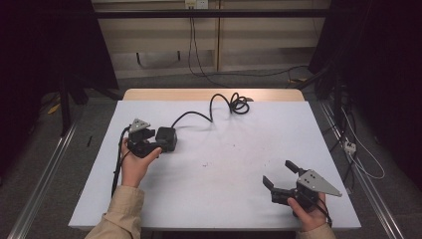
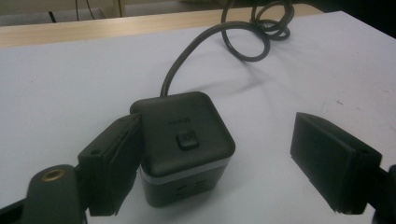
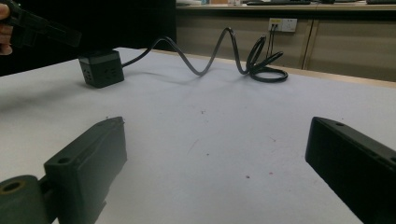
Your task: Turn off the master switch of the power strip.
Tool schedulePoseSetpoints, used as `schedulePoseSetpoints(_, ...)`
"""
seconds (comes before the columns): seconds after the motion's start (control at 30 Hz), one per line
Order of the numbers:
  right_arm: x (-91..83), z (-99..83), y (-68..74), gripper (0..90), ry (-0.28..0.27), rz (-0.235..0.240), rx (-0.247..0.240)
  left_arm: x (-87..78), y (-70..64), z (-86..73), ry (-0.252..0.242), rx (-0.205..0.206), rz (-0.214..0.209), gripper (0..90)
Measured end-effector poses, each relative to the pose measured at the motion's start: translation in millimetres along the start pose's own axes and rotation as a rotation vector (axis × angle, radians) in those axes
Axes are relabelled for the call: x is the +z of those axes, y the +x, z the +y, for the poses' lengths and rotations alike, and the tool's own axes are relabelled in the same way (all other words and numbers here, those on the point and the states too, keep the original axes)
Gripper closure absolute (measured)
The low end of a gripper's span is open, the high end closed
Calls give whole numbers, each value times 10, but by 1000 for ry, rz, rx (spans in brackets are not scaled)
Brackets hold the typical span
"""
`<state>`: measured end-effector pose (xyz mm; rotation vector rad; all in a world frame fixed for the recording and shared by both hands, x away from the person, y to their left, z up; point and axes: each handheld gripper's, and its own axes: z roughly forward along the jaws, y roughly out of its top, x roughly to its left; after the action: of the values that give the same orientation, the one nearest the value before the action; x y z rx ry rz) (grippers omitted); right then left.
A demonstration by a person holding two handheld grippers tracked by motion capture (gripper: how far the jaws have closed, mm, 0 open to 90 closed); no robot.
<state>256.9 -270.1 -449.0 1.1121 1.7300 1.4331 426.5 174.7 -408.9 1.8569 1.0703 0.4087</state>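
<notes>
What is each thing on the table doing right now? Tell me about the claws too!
Black cube power socket: upright on the table, one jaw touching its side.
Black cord: attached to the cube, coiled at the far edge.
Left gripper: open around the cube.
Right gripper: open, holding nothing.

table [image 1: 214, 189] centre open, cube socket [image 1: 166, 139] and cable [image 1: 219, 107] obstruct far-left

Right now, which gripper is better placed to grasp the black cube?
Left. The left gripper is open around the cube, one jaw touching its side. The right gripper is open too, but far across the table.
</notes>
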Motion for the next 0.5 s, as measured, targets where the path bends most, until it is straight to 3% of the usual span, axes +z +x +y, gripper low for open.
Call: schedulePoseSetpoints(0.5,-7,4,-2,46,-2,-2,0,-106,-40,-58,-19,16,-60,101)
